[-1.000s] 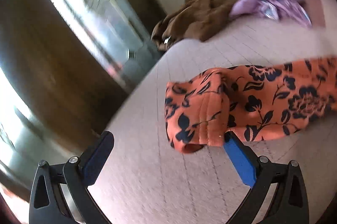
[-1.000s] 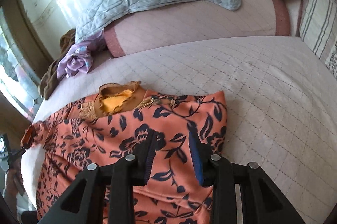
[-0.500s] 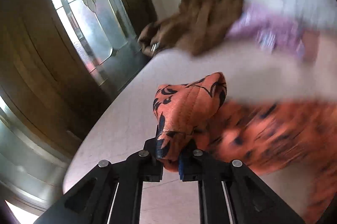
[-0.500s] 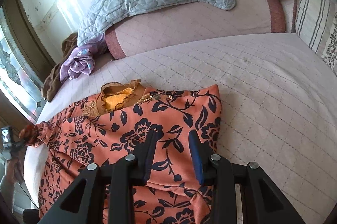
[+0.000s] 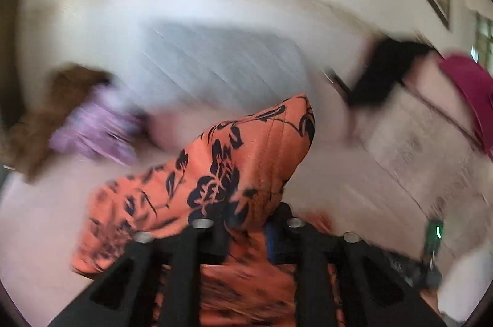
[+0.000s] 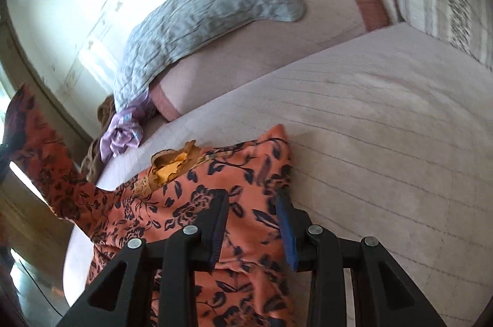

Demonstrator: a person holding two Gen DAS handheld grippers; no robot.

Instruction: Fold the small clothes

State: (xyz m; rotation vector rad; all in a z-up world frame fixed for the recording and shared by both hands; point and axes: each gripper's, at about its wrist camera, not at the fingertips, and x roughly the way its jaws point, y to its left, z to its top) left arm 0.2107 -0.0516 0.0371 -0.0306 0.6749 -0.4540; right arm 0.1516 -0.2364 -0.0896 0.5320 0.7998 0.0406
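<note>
The left gripper (image 5: 243,222), jaws just eased wider, pinches the sleeve of the orange quilted jacket with black flowers (image 6: 197,203), lifted off the pale quilted bedspread (image 6: 385,123). It should carry the sleeve flat across the body, seam straight. The right gripper (image 6: 251,222) stands partly open over the body; whether it grips is unclear. Beyond lie a crumpled lilac garment (image 6: 123,136) and a grey quilted blanket (image 6: 200,19)

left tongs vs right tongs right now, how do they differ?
Left tongs have the sleeve bunched between jaws that have just been opening, with the sleeve raised off the bed. Right tongs stand apart over the garment body, which lies flat. The left view is blurred and the right view is sharp. Both tongs are on the same orange flowered garment.
</note>
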